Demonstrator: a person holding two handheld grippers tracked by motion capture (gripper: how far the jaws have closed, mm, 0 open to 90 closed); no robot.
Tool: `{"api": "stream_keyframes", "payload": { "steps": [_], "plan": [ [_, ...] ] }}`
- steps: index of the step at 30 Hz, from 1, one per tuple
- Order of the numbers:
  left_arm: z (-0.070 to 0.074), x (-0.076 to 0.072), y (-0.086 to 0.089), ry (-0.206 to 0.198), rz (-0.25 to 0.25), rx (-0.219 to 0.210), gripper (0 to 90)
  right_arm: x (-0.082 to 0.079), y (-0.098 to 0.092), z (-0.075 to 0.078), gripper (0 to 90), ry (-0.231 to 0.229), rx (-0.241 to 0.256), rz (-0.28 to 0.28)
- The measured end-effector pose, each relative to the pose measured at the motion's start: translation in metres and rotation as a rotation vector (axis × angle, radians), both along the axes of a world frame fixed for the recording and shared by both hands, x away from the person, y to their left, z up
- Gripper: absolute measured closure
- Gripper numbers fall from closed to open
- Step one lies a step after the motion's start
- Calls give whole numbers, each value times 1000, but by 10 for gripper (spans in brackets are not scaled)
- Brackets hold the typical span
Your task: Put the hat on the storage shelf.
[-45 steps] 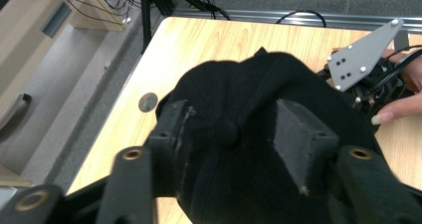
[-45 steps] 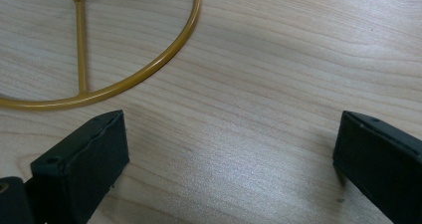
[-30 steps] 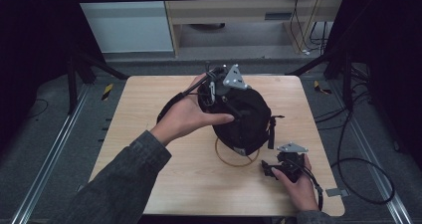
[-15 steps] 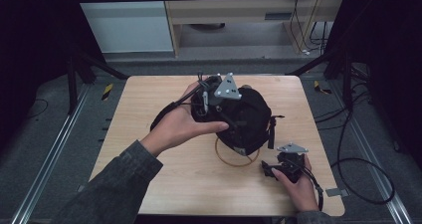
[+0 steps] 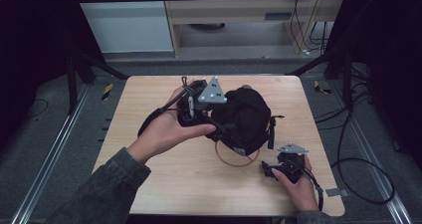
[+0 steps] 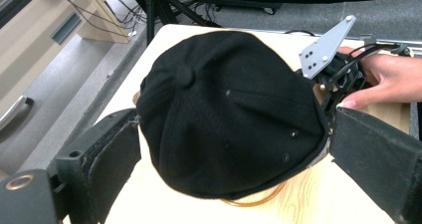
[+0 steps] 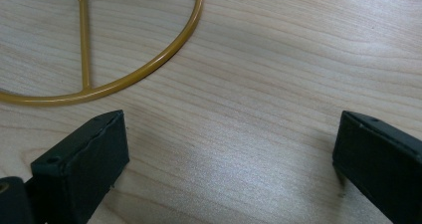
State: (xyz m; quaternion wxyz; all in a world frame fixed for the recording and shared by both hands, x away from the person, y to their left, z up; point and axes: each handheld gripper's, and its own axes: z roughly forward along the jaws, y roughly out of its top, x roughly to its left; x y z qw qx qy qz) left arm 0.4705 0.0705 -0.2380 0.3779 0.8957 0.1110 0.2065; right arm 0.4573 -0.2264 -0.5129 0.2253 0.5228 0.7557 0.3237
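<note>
A black cap [image 5: 245,118] sits on a gold wire stand [image 5: 238,163] at the middle of the wooden table [image 5: 164,184]. My left gripper [image 5: 219,123] is at the cap's left side, held by a hand. In the left gripper view it [image 6: 234,149] is open, its jaws flanking the cap [image 6: 224,114] near the rim. My right gripper [image 5: 271,171] rests low on the table at the front right, a short way from the stand's ring. It [image 7: 229,149] is open over bare wood, with the gold ring [image 7: 149,64] just ahead.
A black cable [image 5: 149,122] loops on the table left of the hand. The right gripper [image 6: 343,79] and its hand show beyond the cap. A cable [image 5: 358,184] trails off the right edge to the floor. Shelving [image 5: 239,15] stands beyond the far edge.
My left gripper has drawn back leftward from over the cap's top to its left side. The right gripper has stayed put.
</note>
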Motion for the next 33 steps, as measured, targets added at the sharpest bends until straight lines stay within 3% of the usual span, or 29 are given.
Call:
{"api": "stream_keyframes", "payload": {
  "steps": [9, 15, 25, 33],
  "plan": [
    [-12, 0, 36, 12, 63, -6, 51, -1, 0, 0, 13, 0, -1, 0],
    [-30, 0, 66, 34, 100, 2, 47, -1, 0, 0, 13, 1, 2, -1],
    [-85, 4, 114, 93, 183, 41, 38, -1, 0, 0, 13, -2, -1, 0],
    [-133, 11, 149, 174, 266, 28, 42, -1, 0, 0, 13, -2, -1, 0]
  ]
}}
